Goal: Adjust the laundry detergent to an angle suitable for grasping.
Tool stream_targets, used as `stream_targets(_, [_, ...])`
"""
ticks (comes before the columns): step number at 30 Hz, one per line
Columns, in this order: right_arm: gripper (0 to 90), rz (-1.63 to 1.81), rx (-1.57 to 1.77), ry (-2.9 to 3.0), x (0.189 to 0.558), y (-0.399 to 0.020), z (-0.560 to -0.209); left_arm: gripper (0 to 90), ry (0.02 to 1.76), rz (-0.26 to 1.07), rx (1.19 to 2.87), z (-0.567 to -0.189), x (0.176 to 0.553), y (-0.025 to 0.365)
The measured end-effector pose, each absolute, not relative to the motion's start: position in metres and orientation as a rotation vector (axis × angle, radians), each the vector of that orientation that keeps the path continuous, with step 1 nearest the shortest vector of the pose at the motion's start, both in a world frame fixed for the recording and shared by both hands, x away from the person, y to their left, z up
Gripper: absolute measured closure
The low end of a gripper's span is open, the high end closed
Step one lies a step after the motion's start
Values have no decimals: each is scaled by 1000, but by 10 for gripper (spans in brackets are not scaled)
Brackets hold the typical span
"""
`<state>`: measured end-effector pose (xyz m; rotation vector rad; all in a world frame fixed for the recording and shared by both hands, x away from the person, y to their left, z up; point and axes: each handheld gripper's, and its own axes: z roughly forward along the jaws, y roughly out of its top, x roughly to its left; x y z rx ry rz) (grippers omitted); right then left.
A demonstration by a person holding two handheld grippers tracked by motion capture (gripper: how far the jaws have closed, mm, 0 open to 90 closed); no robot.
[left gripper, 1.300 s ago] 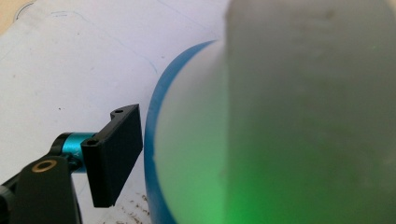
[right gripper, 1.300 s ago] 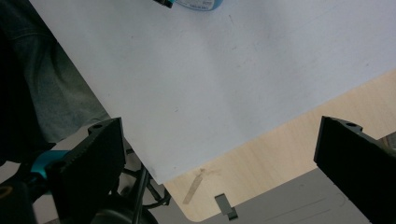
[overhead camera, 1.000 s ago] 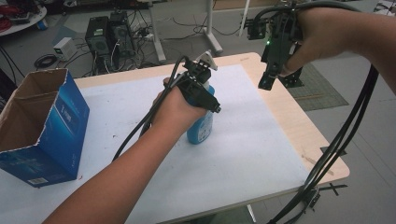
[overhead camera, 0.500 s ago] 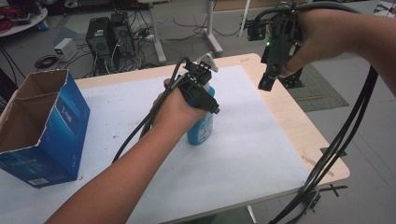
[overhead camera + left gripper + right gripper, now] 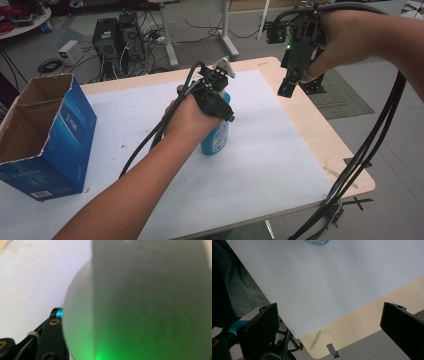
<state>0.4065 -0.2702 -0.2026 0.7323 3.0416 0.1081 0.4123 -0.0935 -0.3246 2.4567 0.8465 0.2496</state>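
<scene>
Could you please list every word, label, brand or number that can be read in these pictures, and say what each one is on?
None can be read for certain.
Blue box: a white mark on its side, perhaps "1", with small print below, blurred; a white label near its bottom corner, too small.
Blue bottle: a white label with print, too small in the high view; its edge in the right gripper view is cut off.

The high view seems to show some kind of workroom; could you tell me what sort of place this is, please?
Probably a lab or workshop, not a home. Computer towers stand on the floor amid loose cables, a hand-held tool trails thick cables, and the wooden table carries a white work mat.
</scene>
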Motion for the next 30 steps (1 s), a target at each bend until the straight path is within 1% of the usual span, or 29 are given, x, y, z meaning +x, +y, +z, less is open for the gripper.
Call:
stream_targets(6, [14,107,730,3041,405,-270,-203,437,846,214,2453,-324,412,-92])
stream_targets(8, [14,109,730,3040,405,-270,-203,439,807,193,2481,-321,413,-89])
stream_targets(12, [14,110,722,3041,405,-270,-203,441,813,128,2405,-311,411,-82])
stream_targets(13, [14,110,726,3040,405,-270,-204,442,791,122,2418,-307,412,-79])
stream_targets(21, [14,118,706,3044,406,-264,-203,443,707,196,2494,-283,404,-73])
stream_targets(30, [14,118,704,3043,405,-260,-202,443,614,199,2587,-265,401,-57])
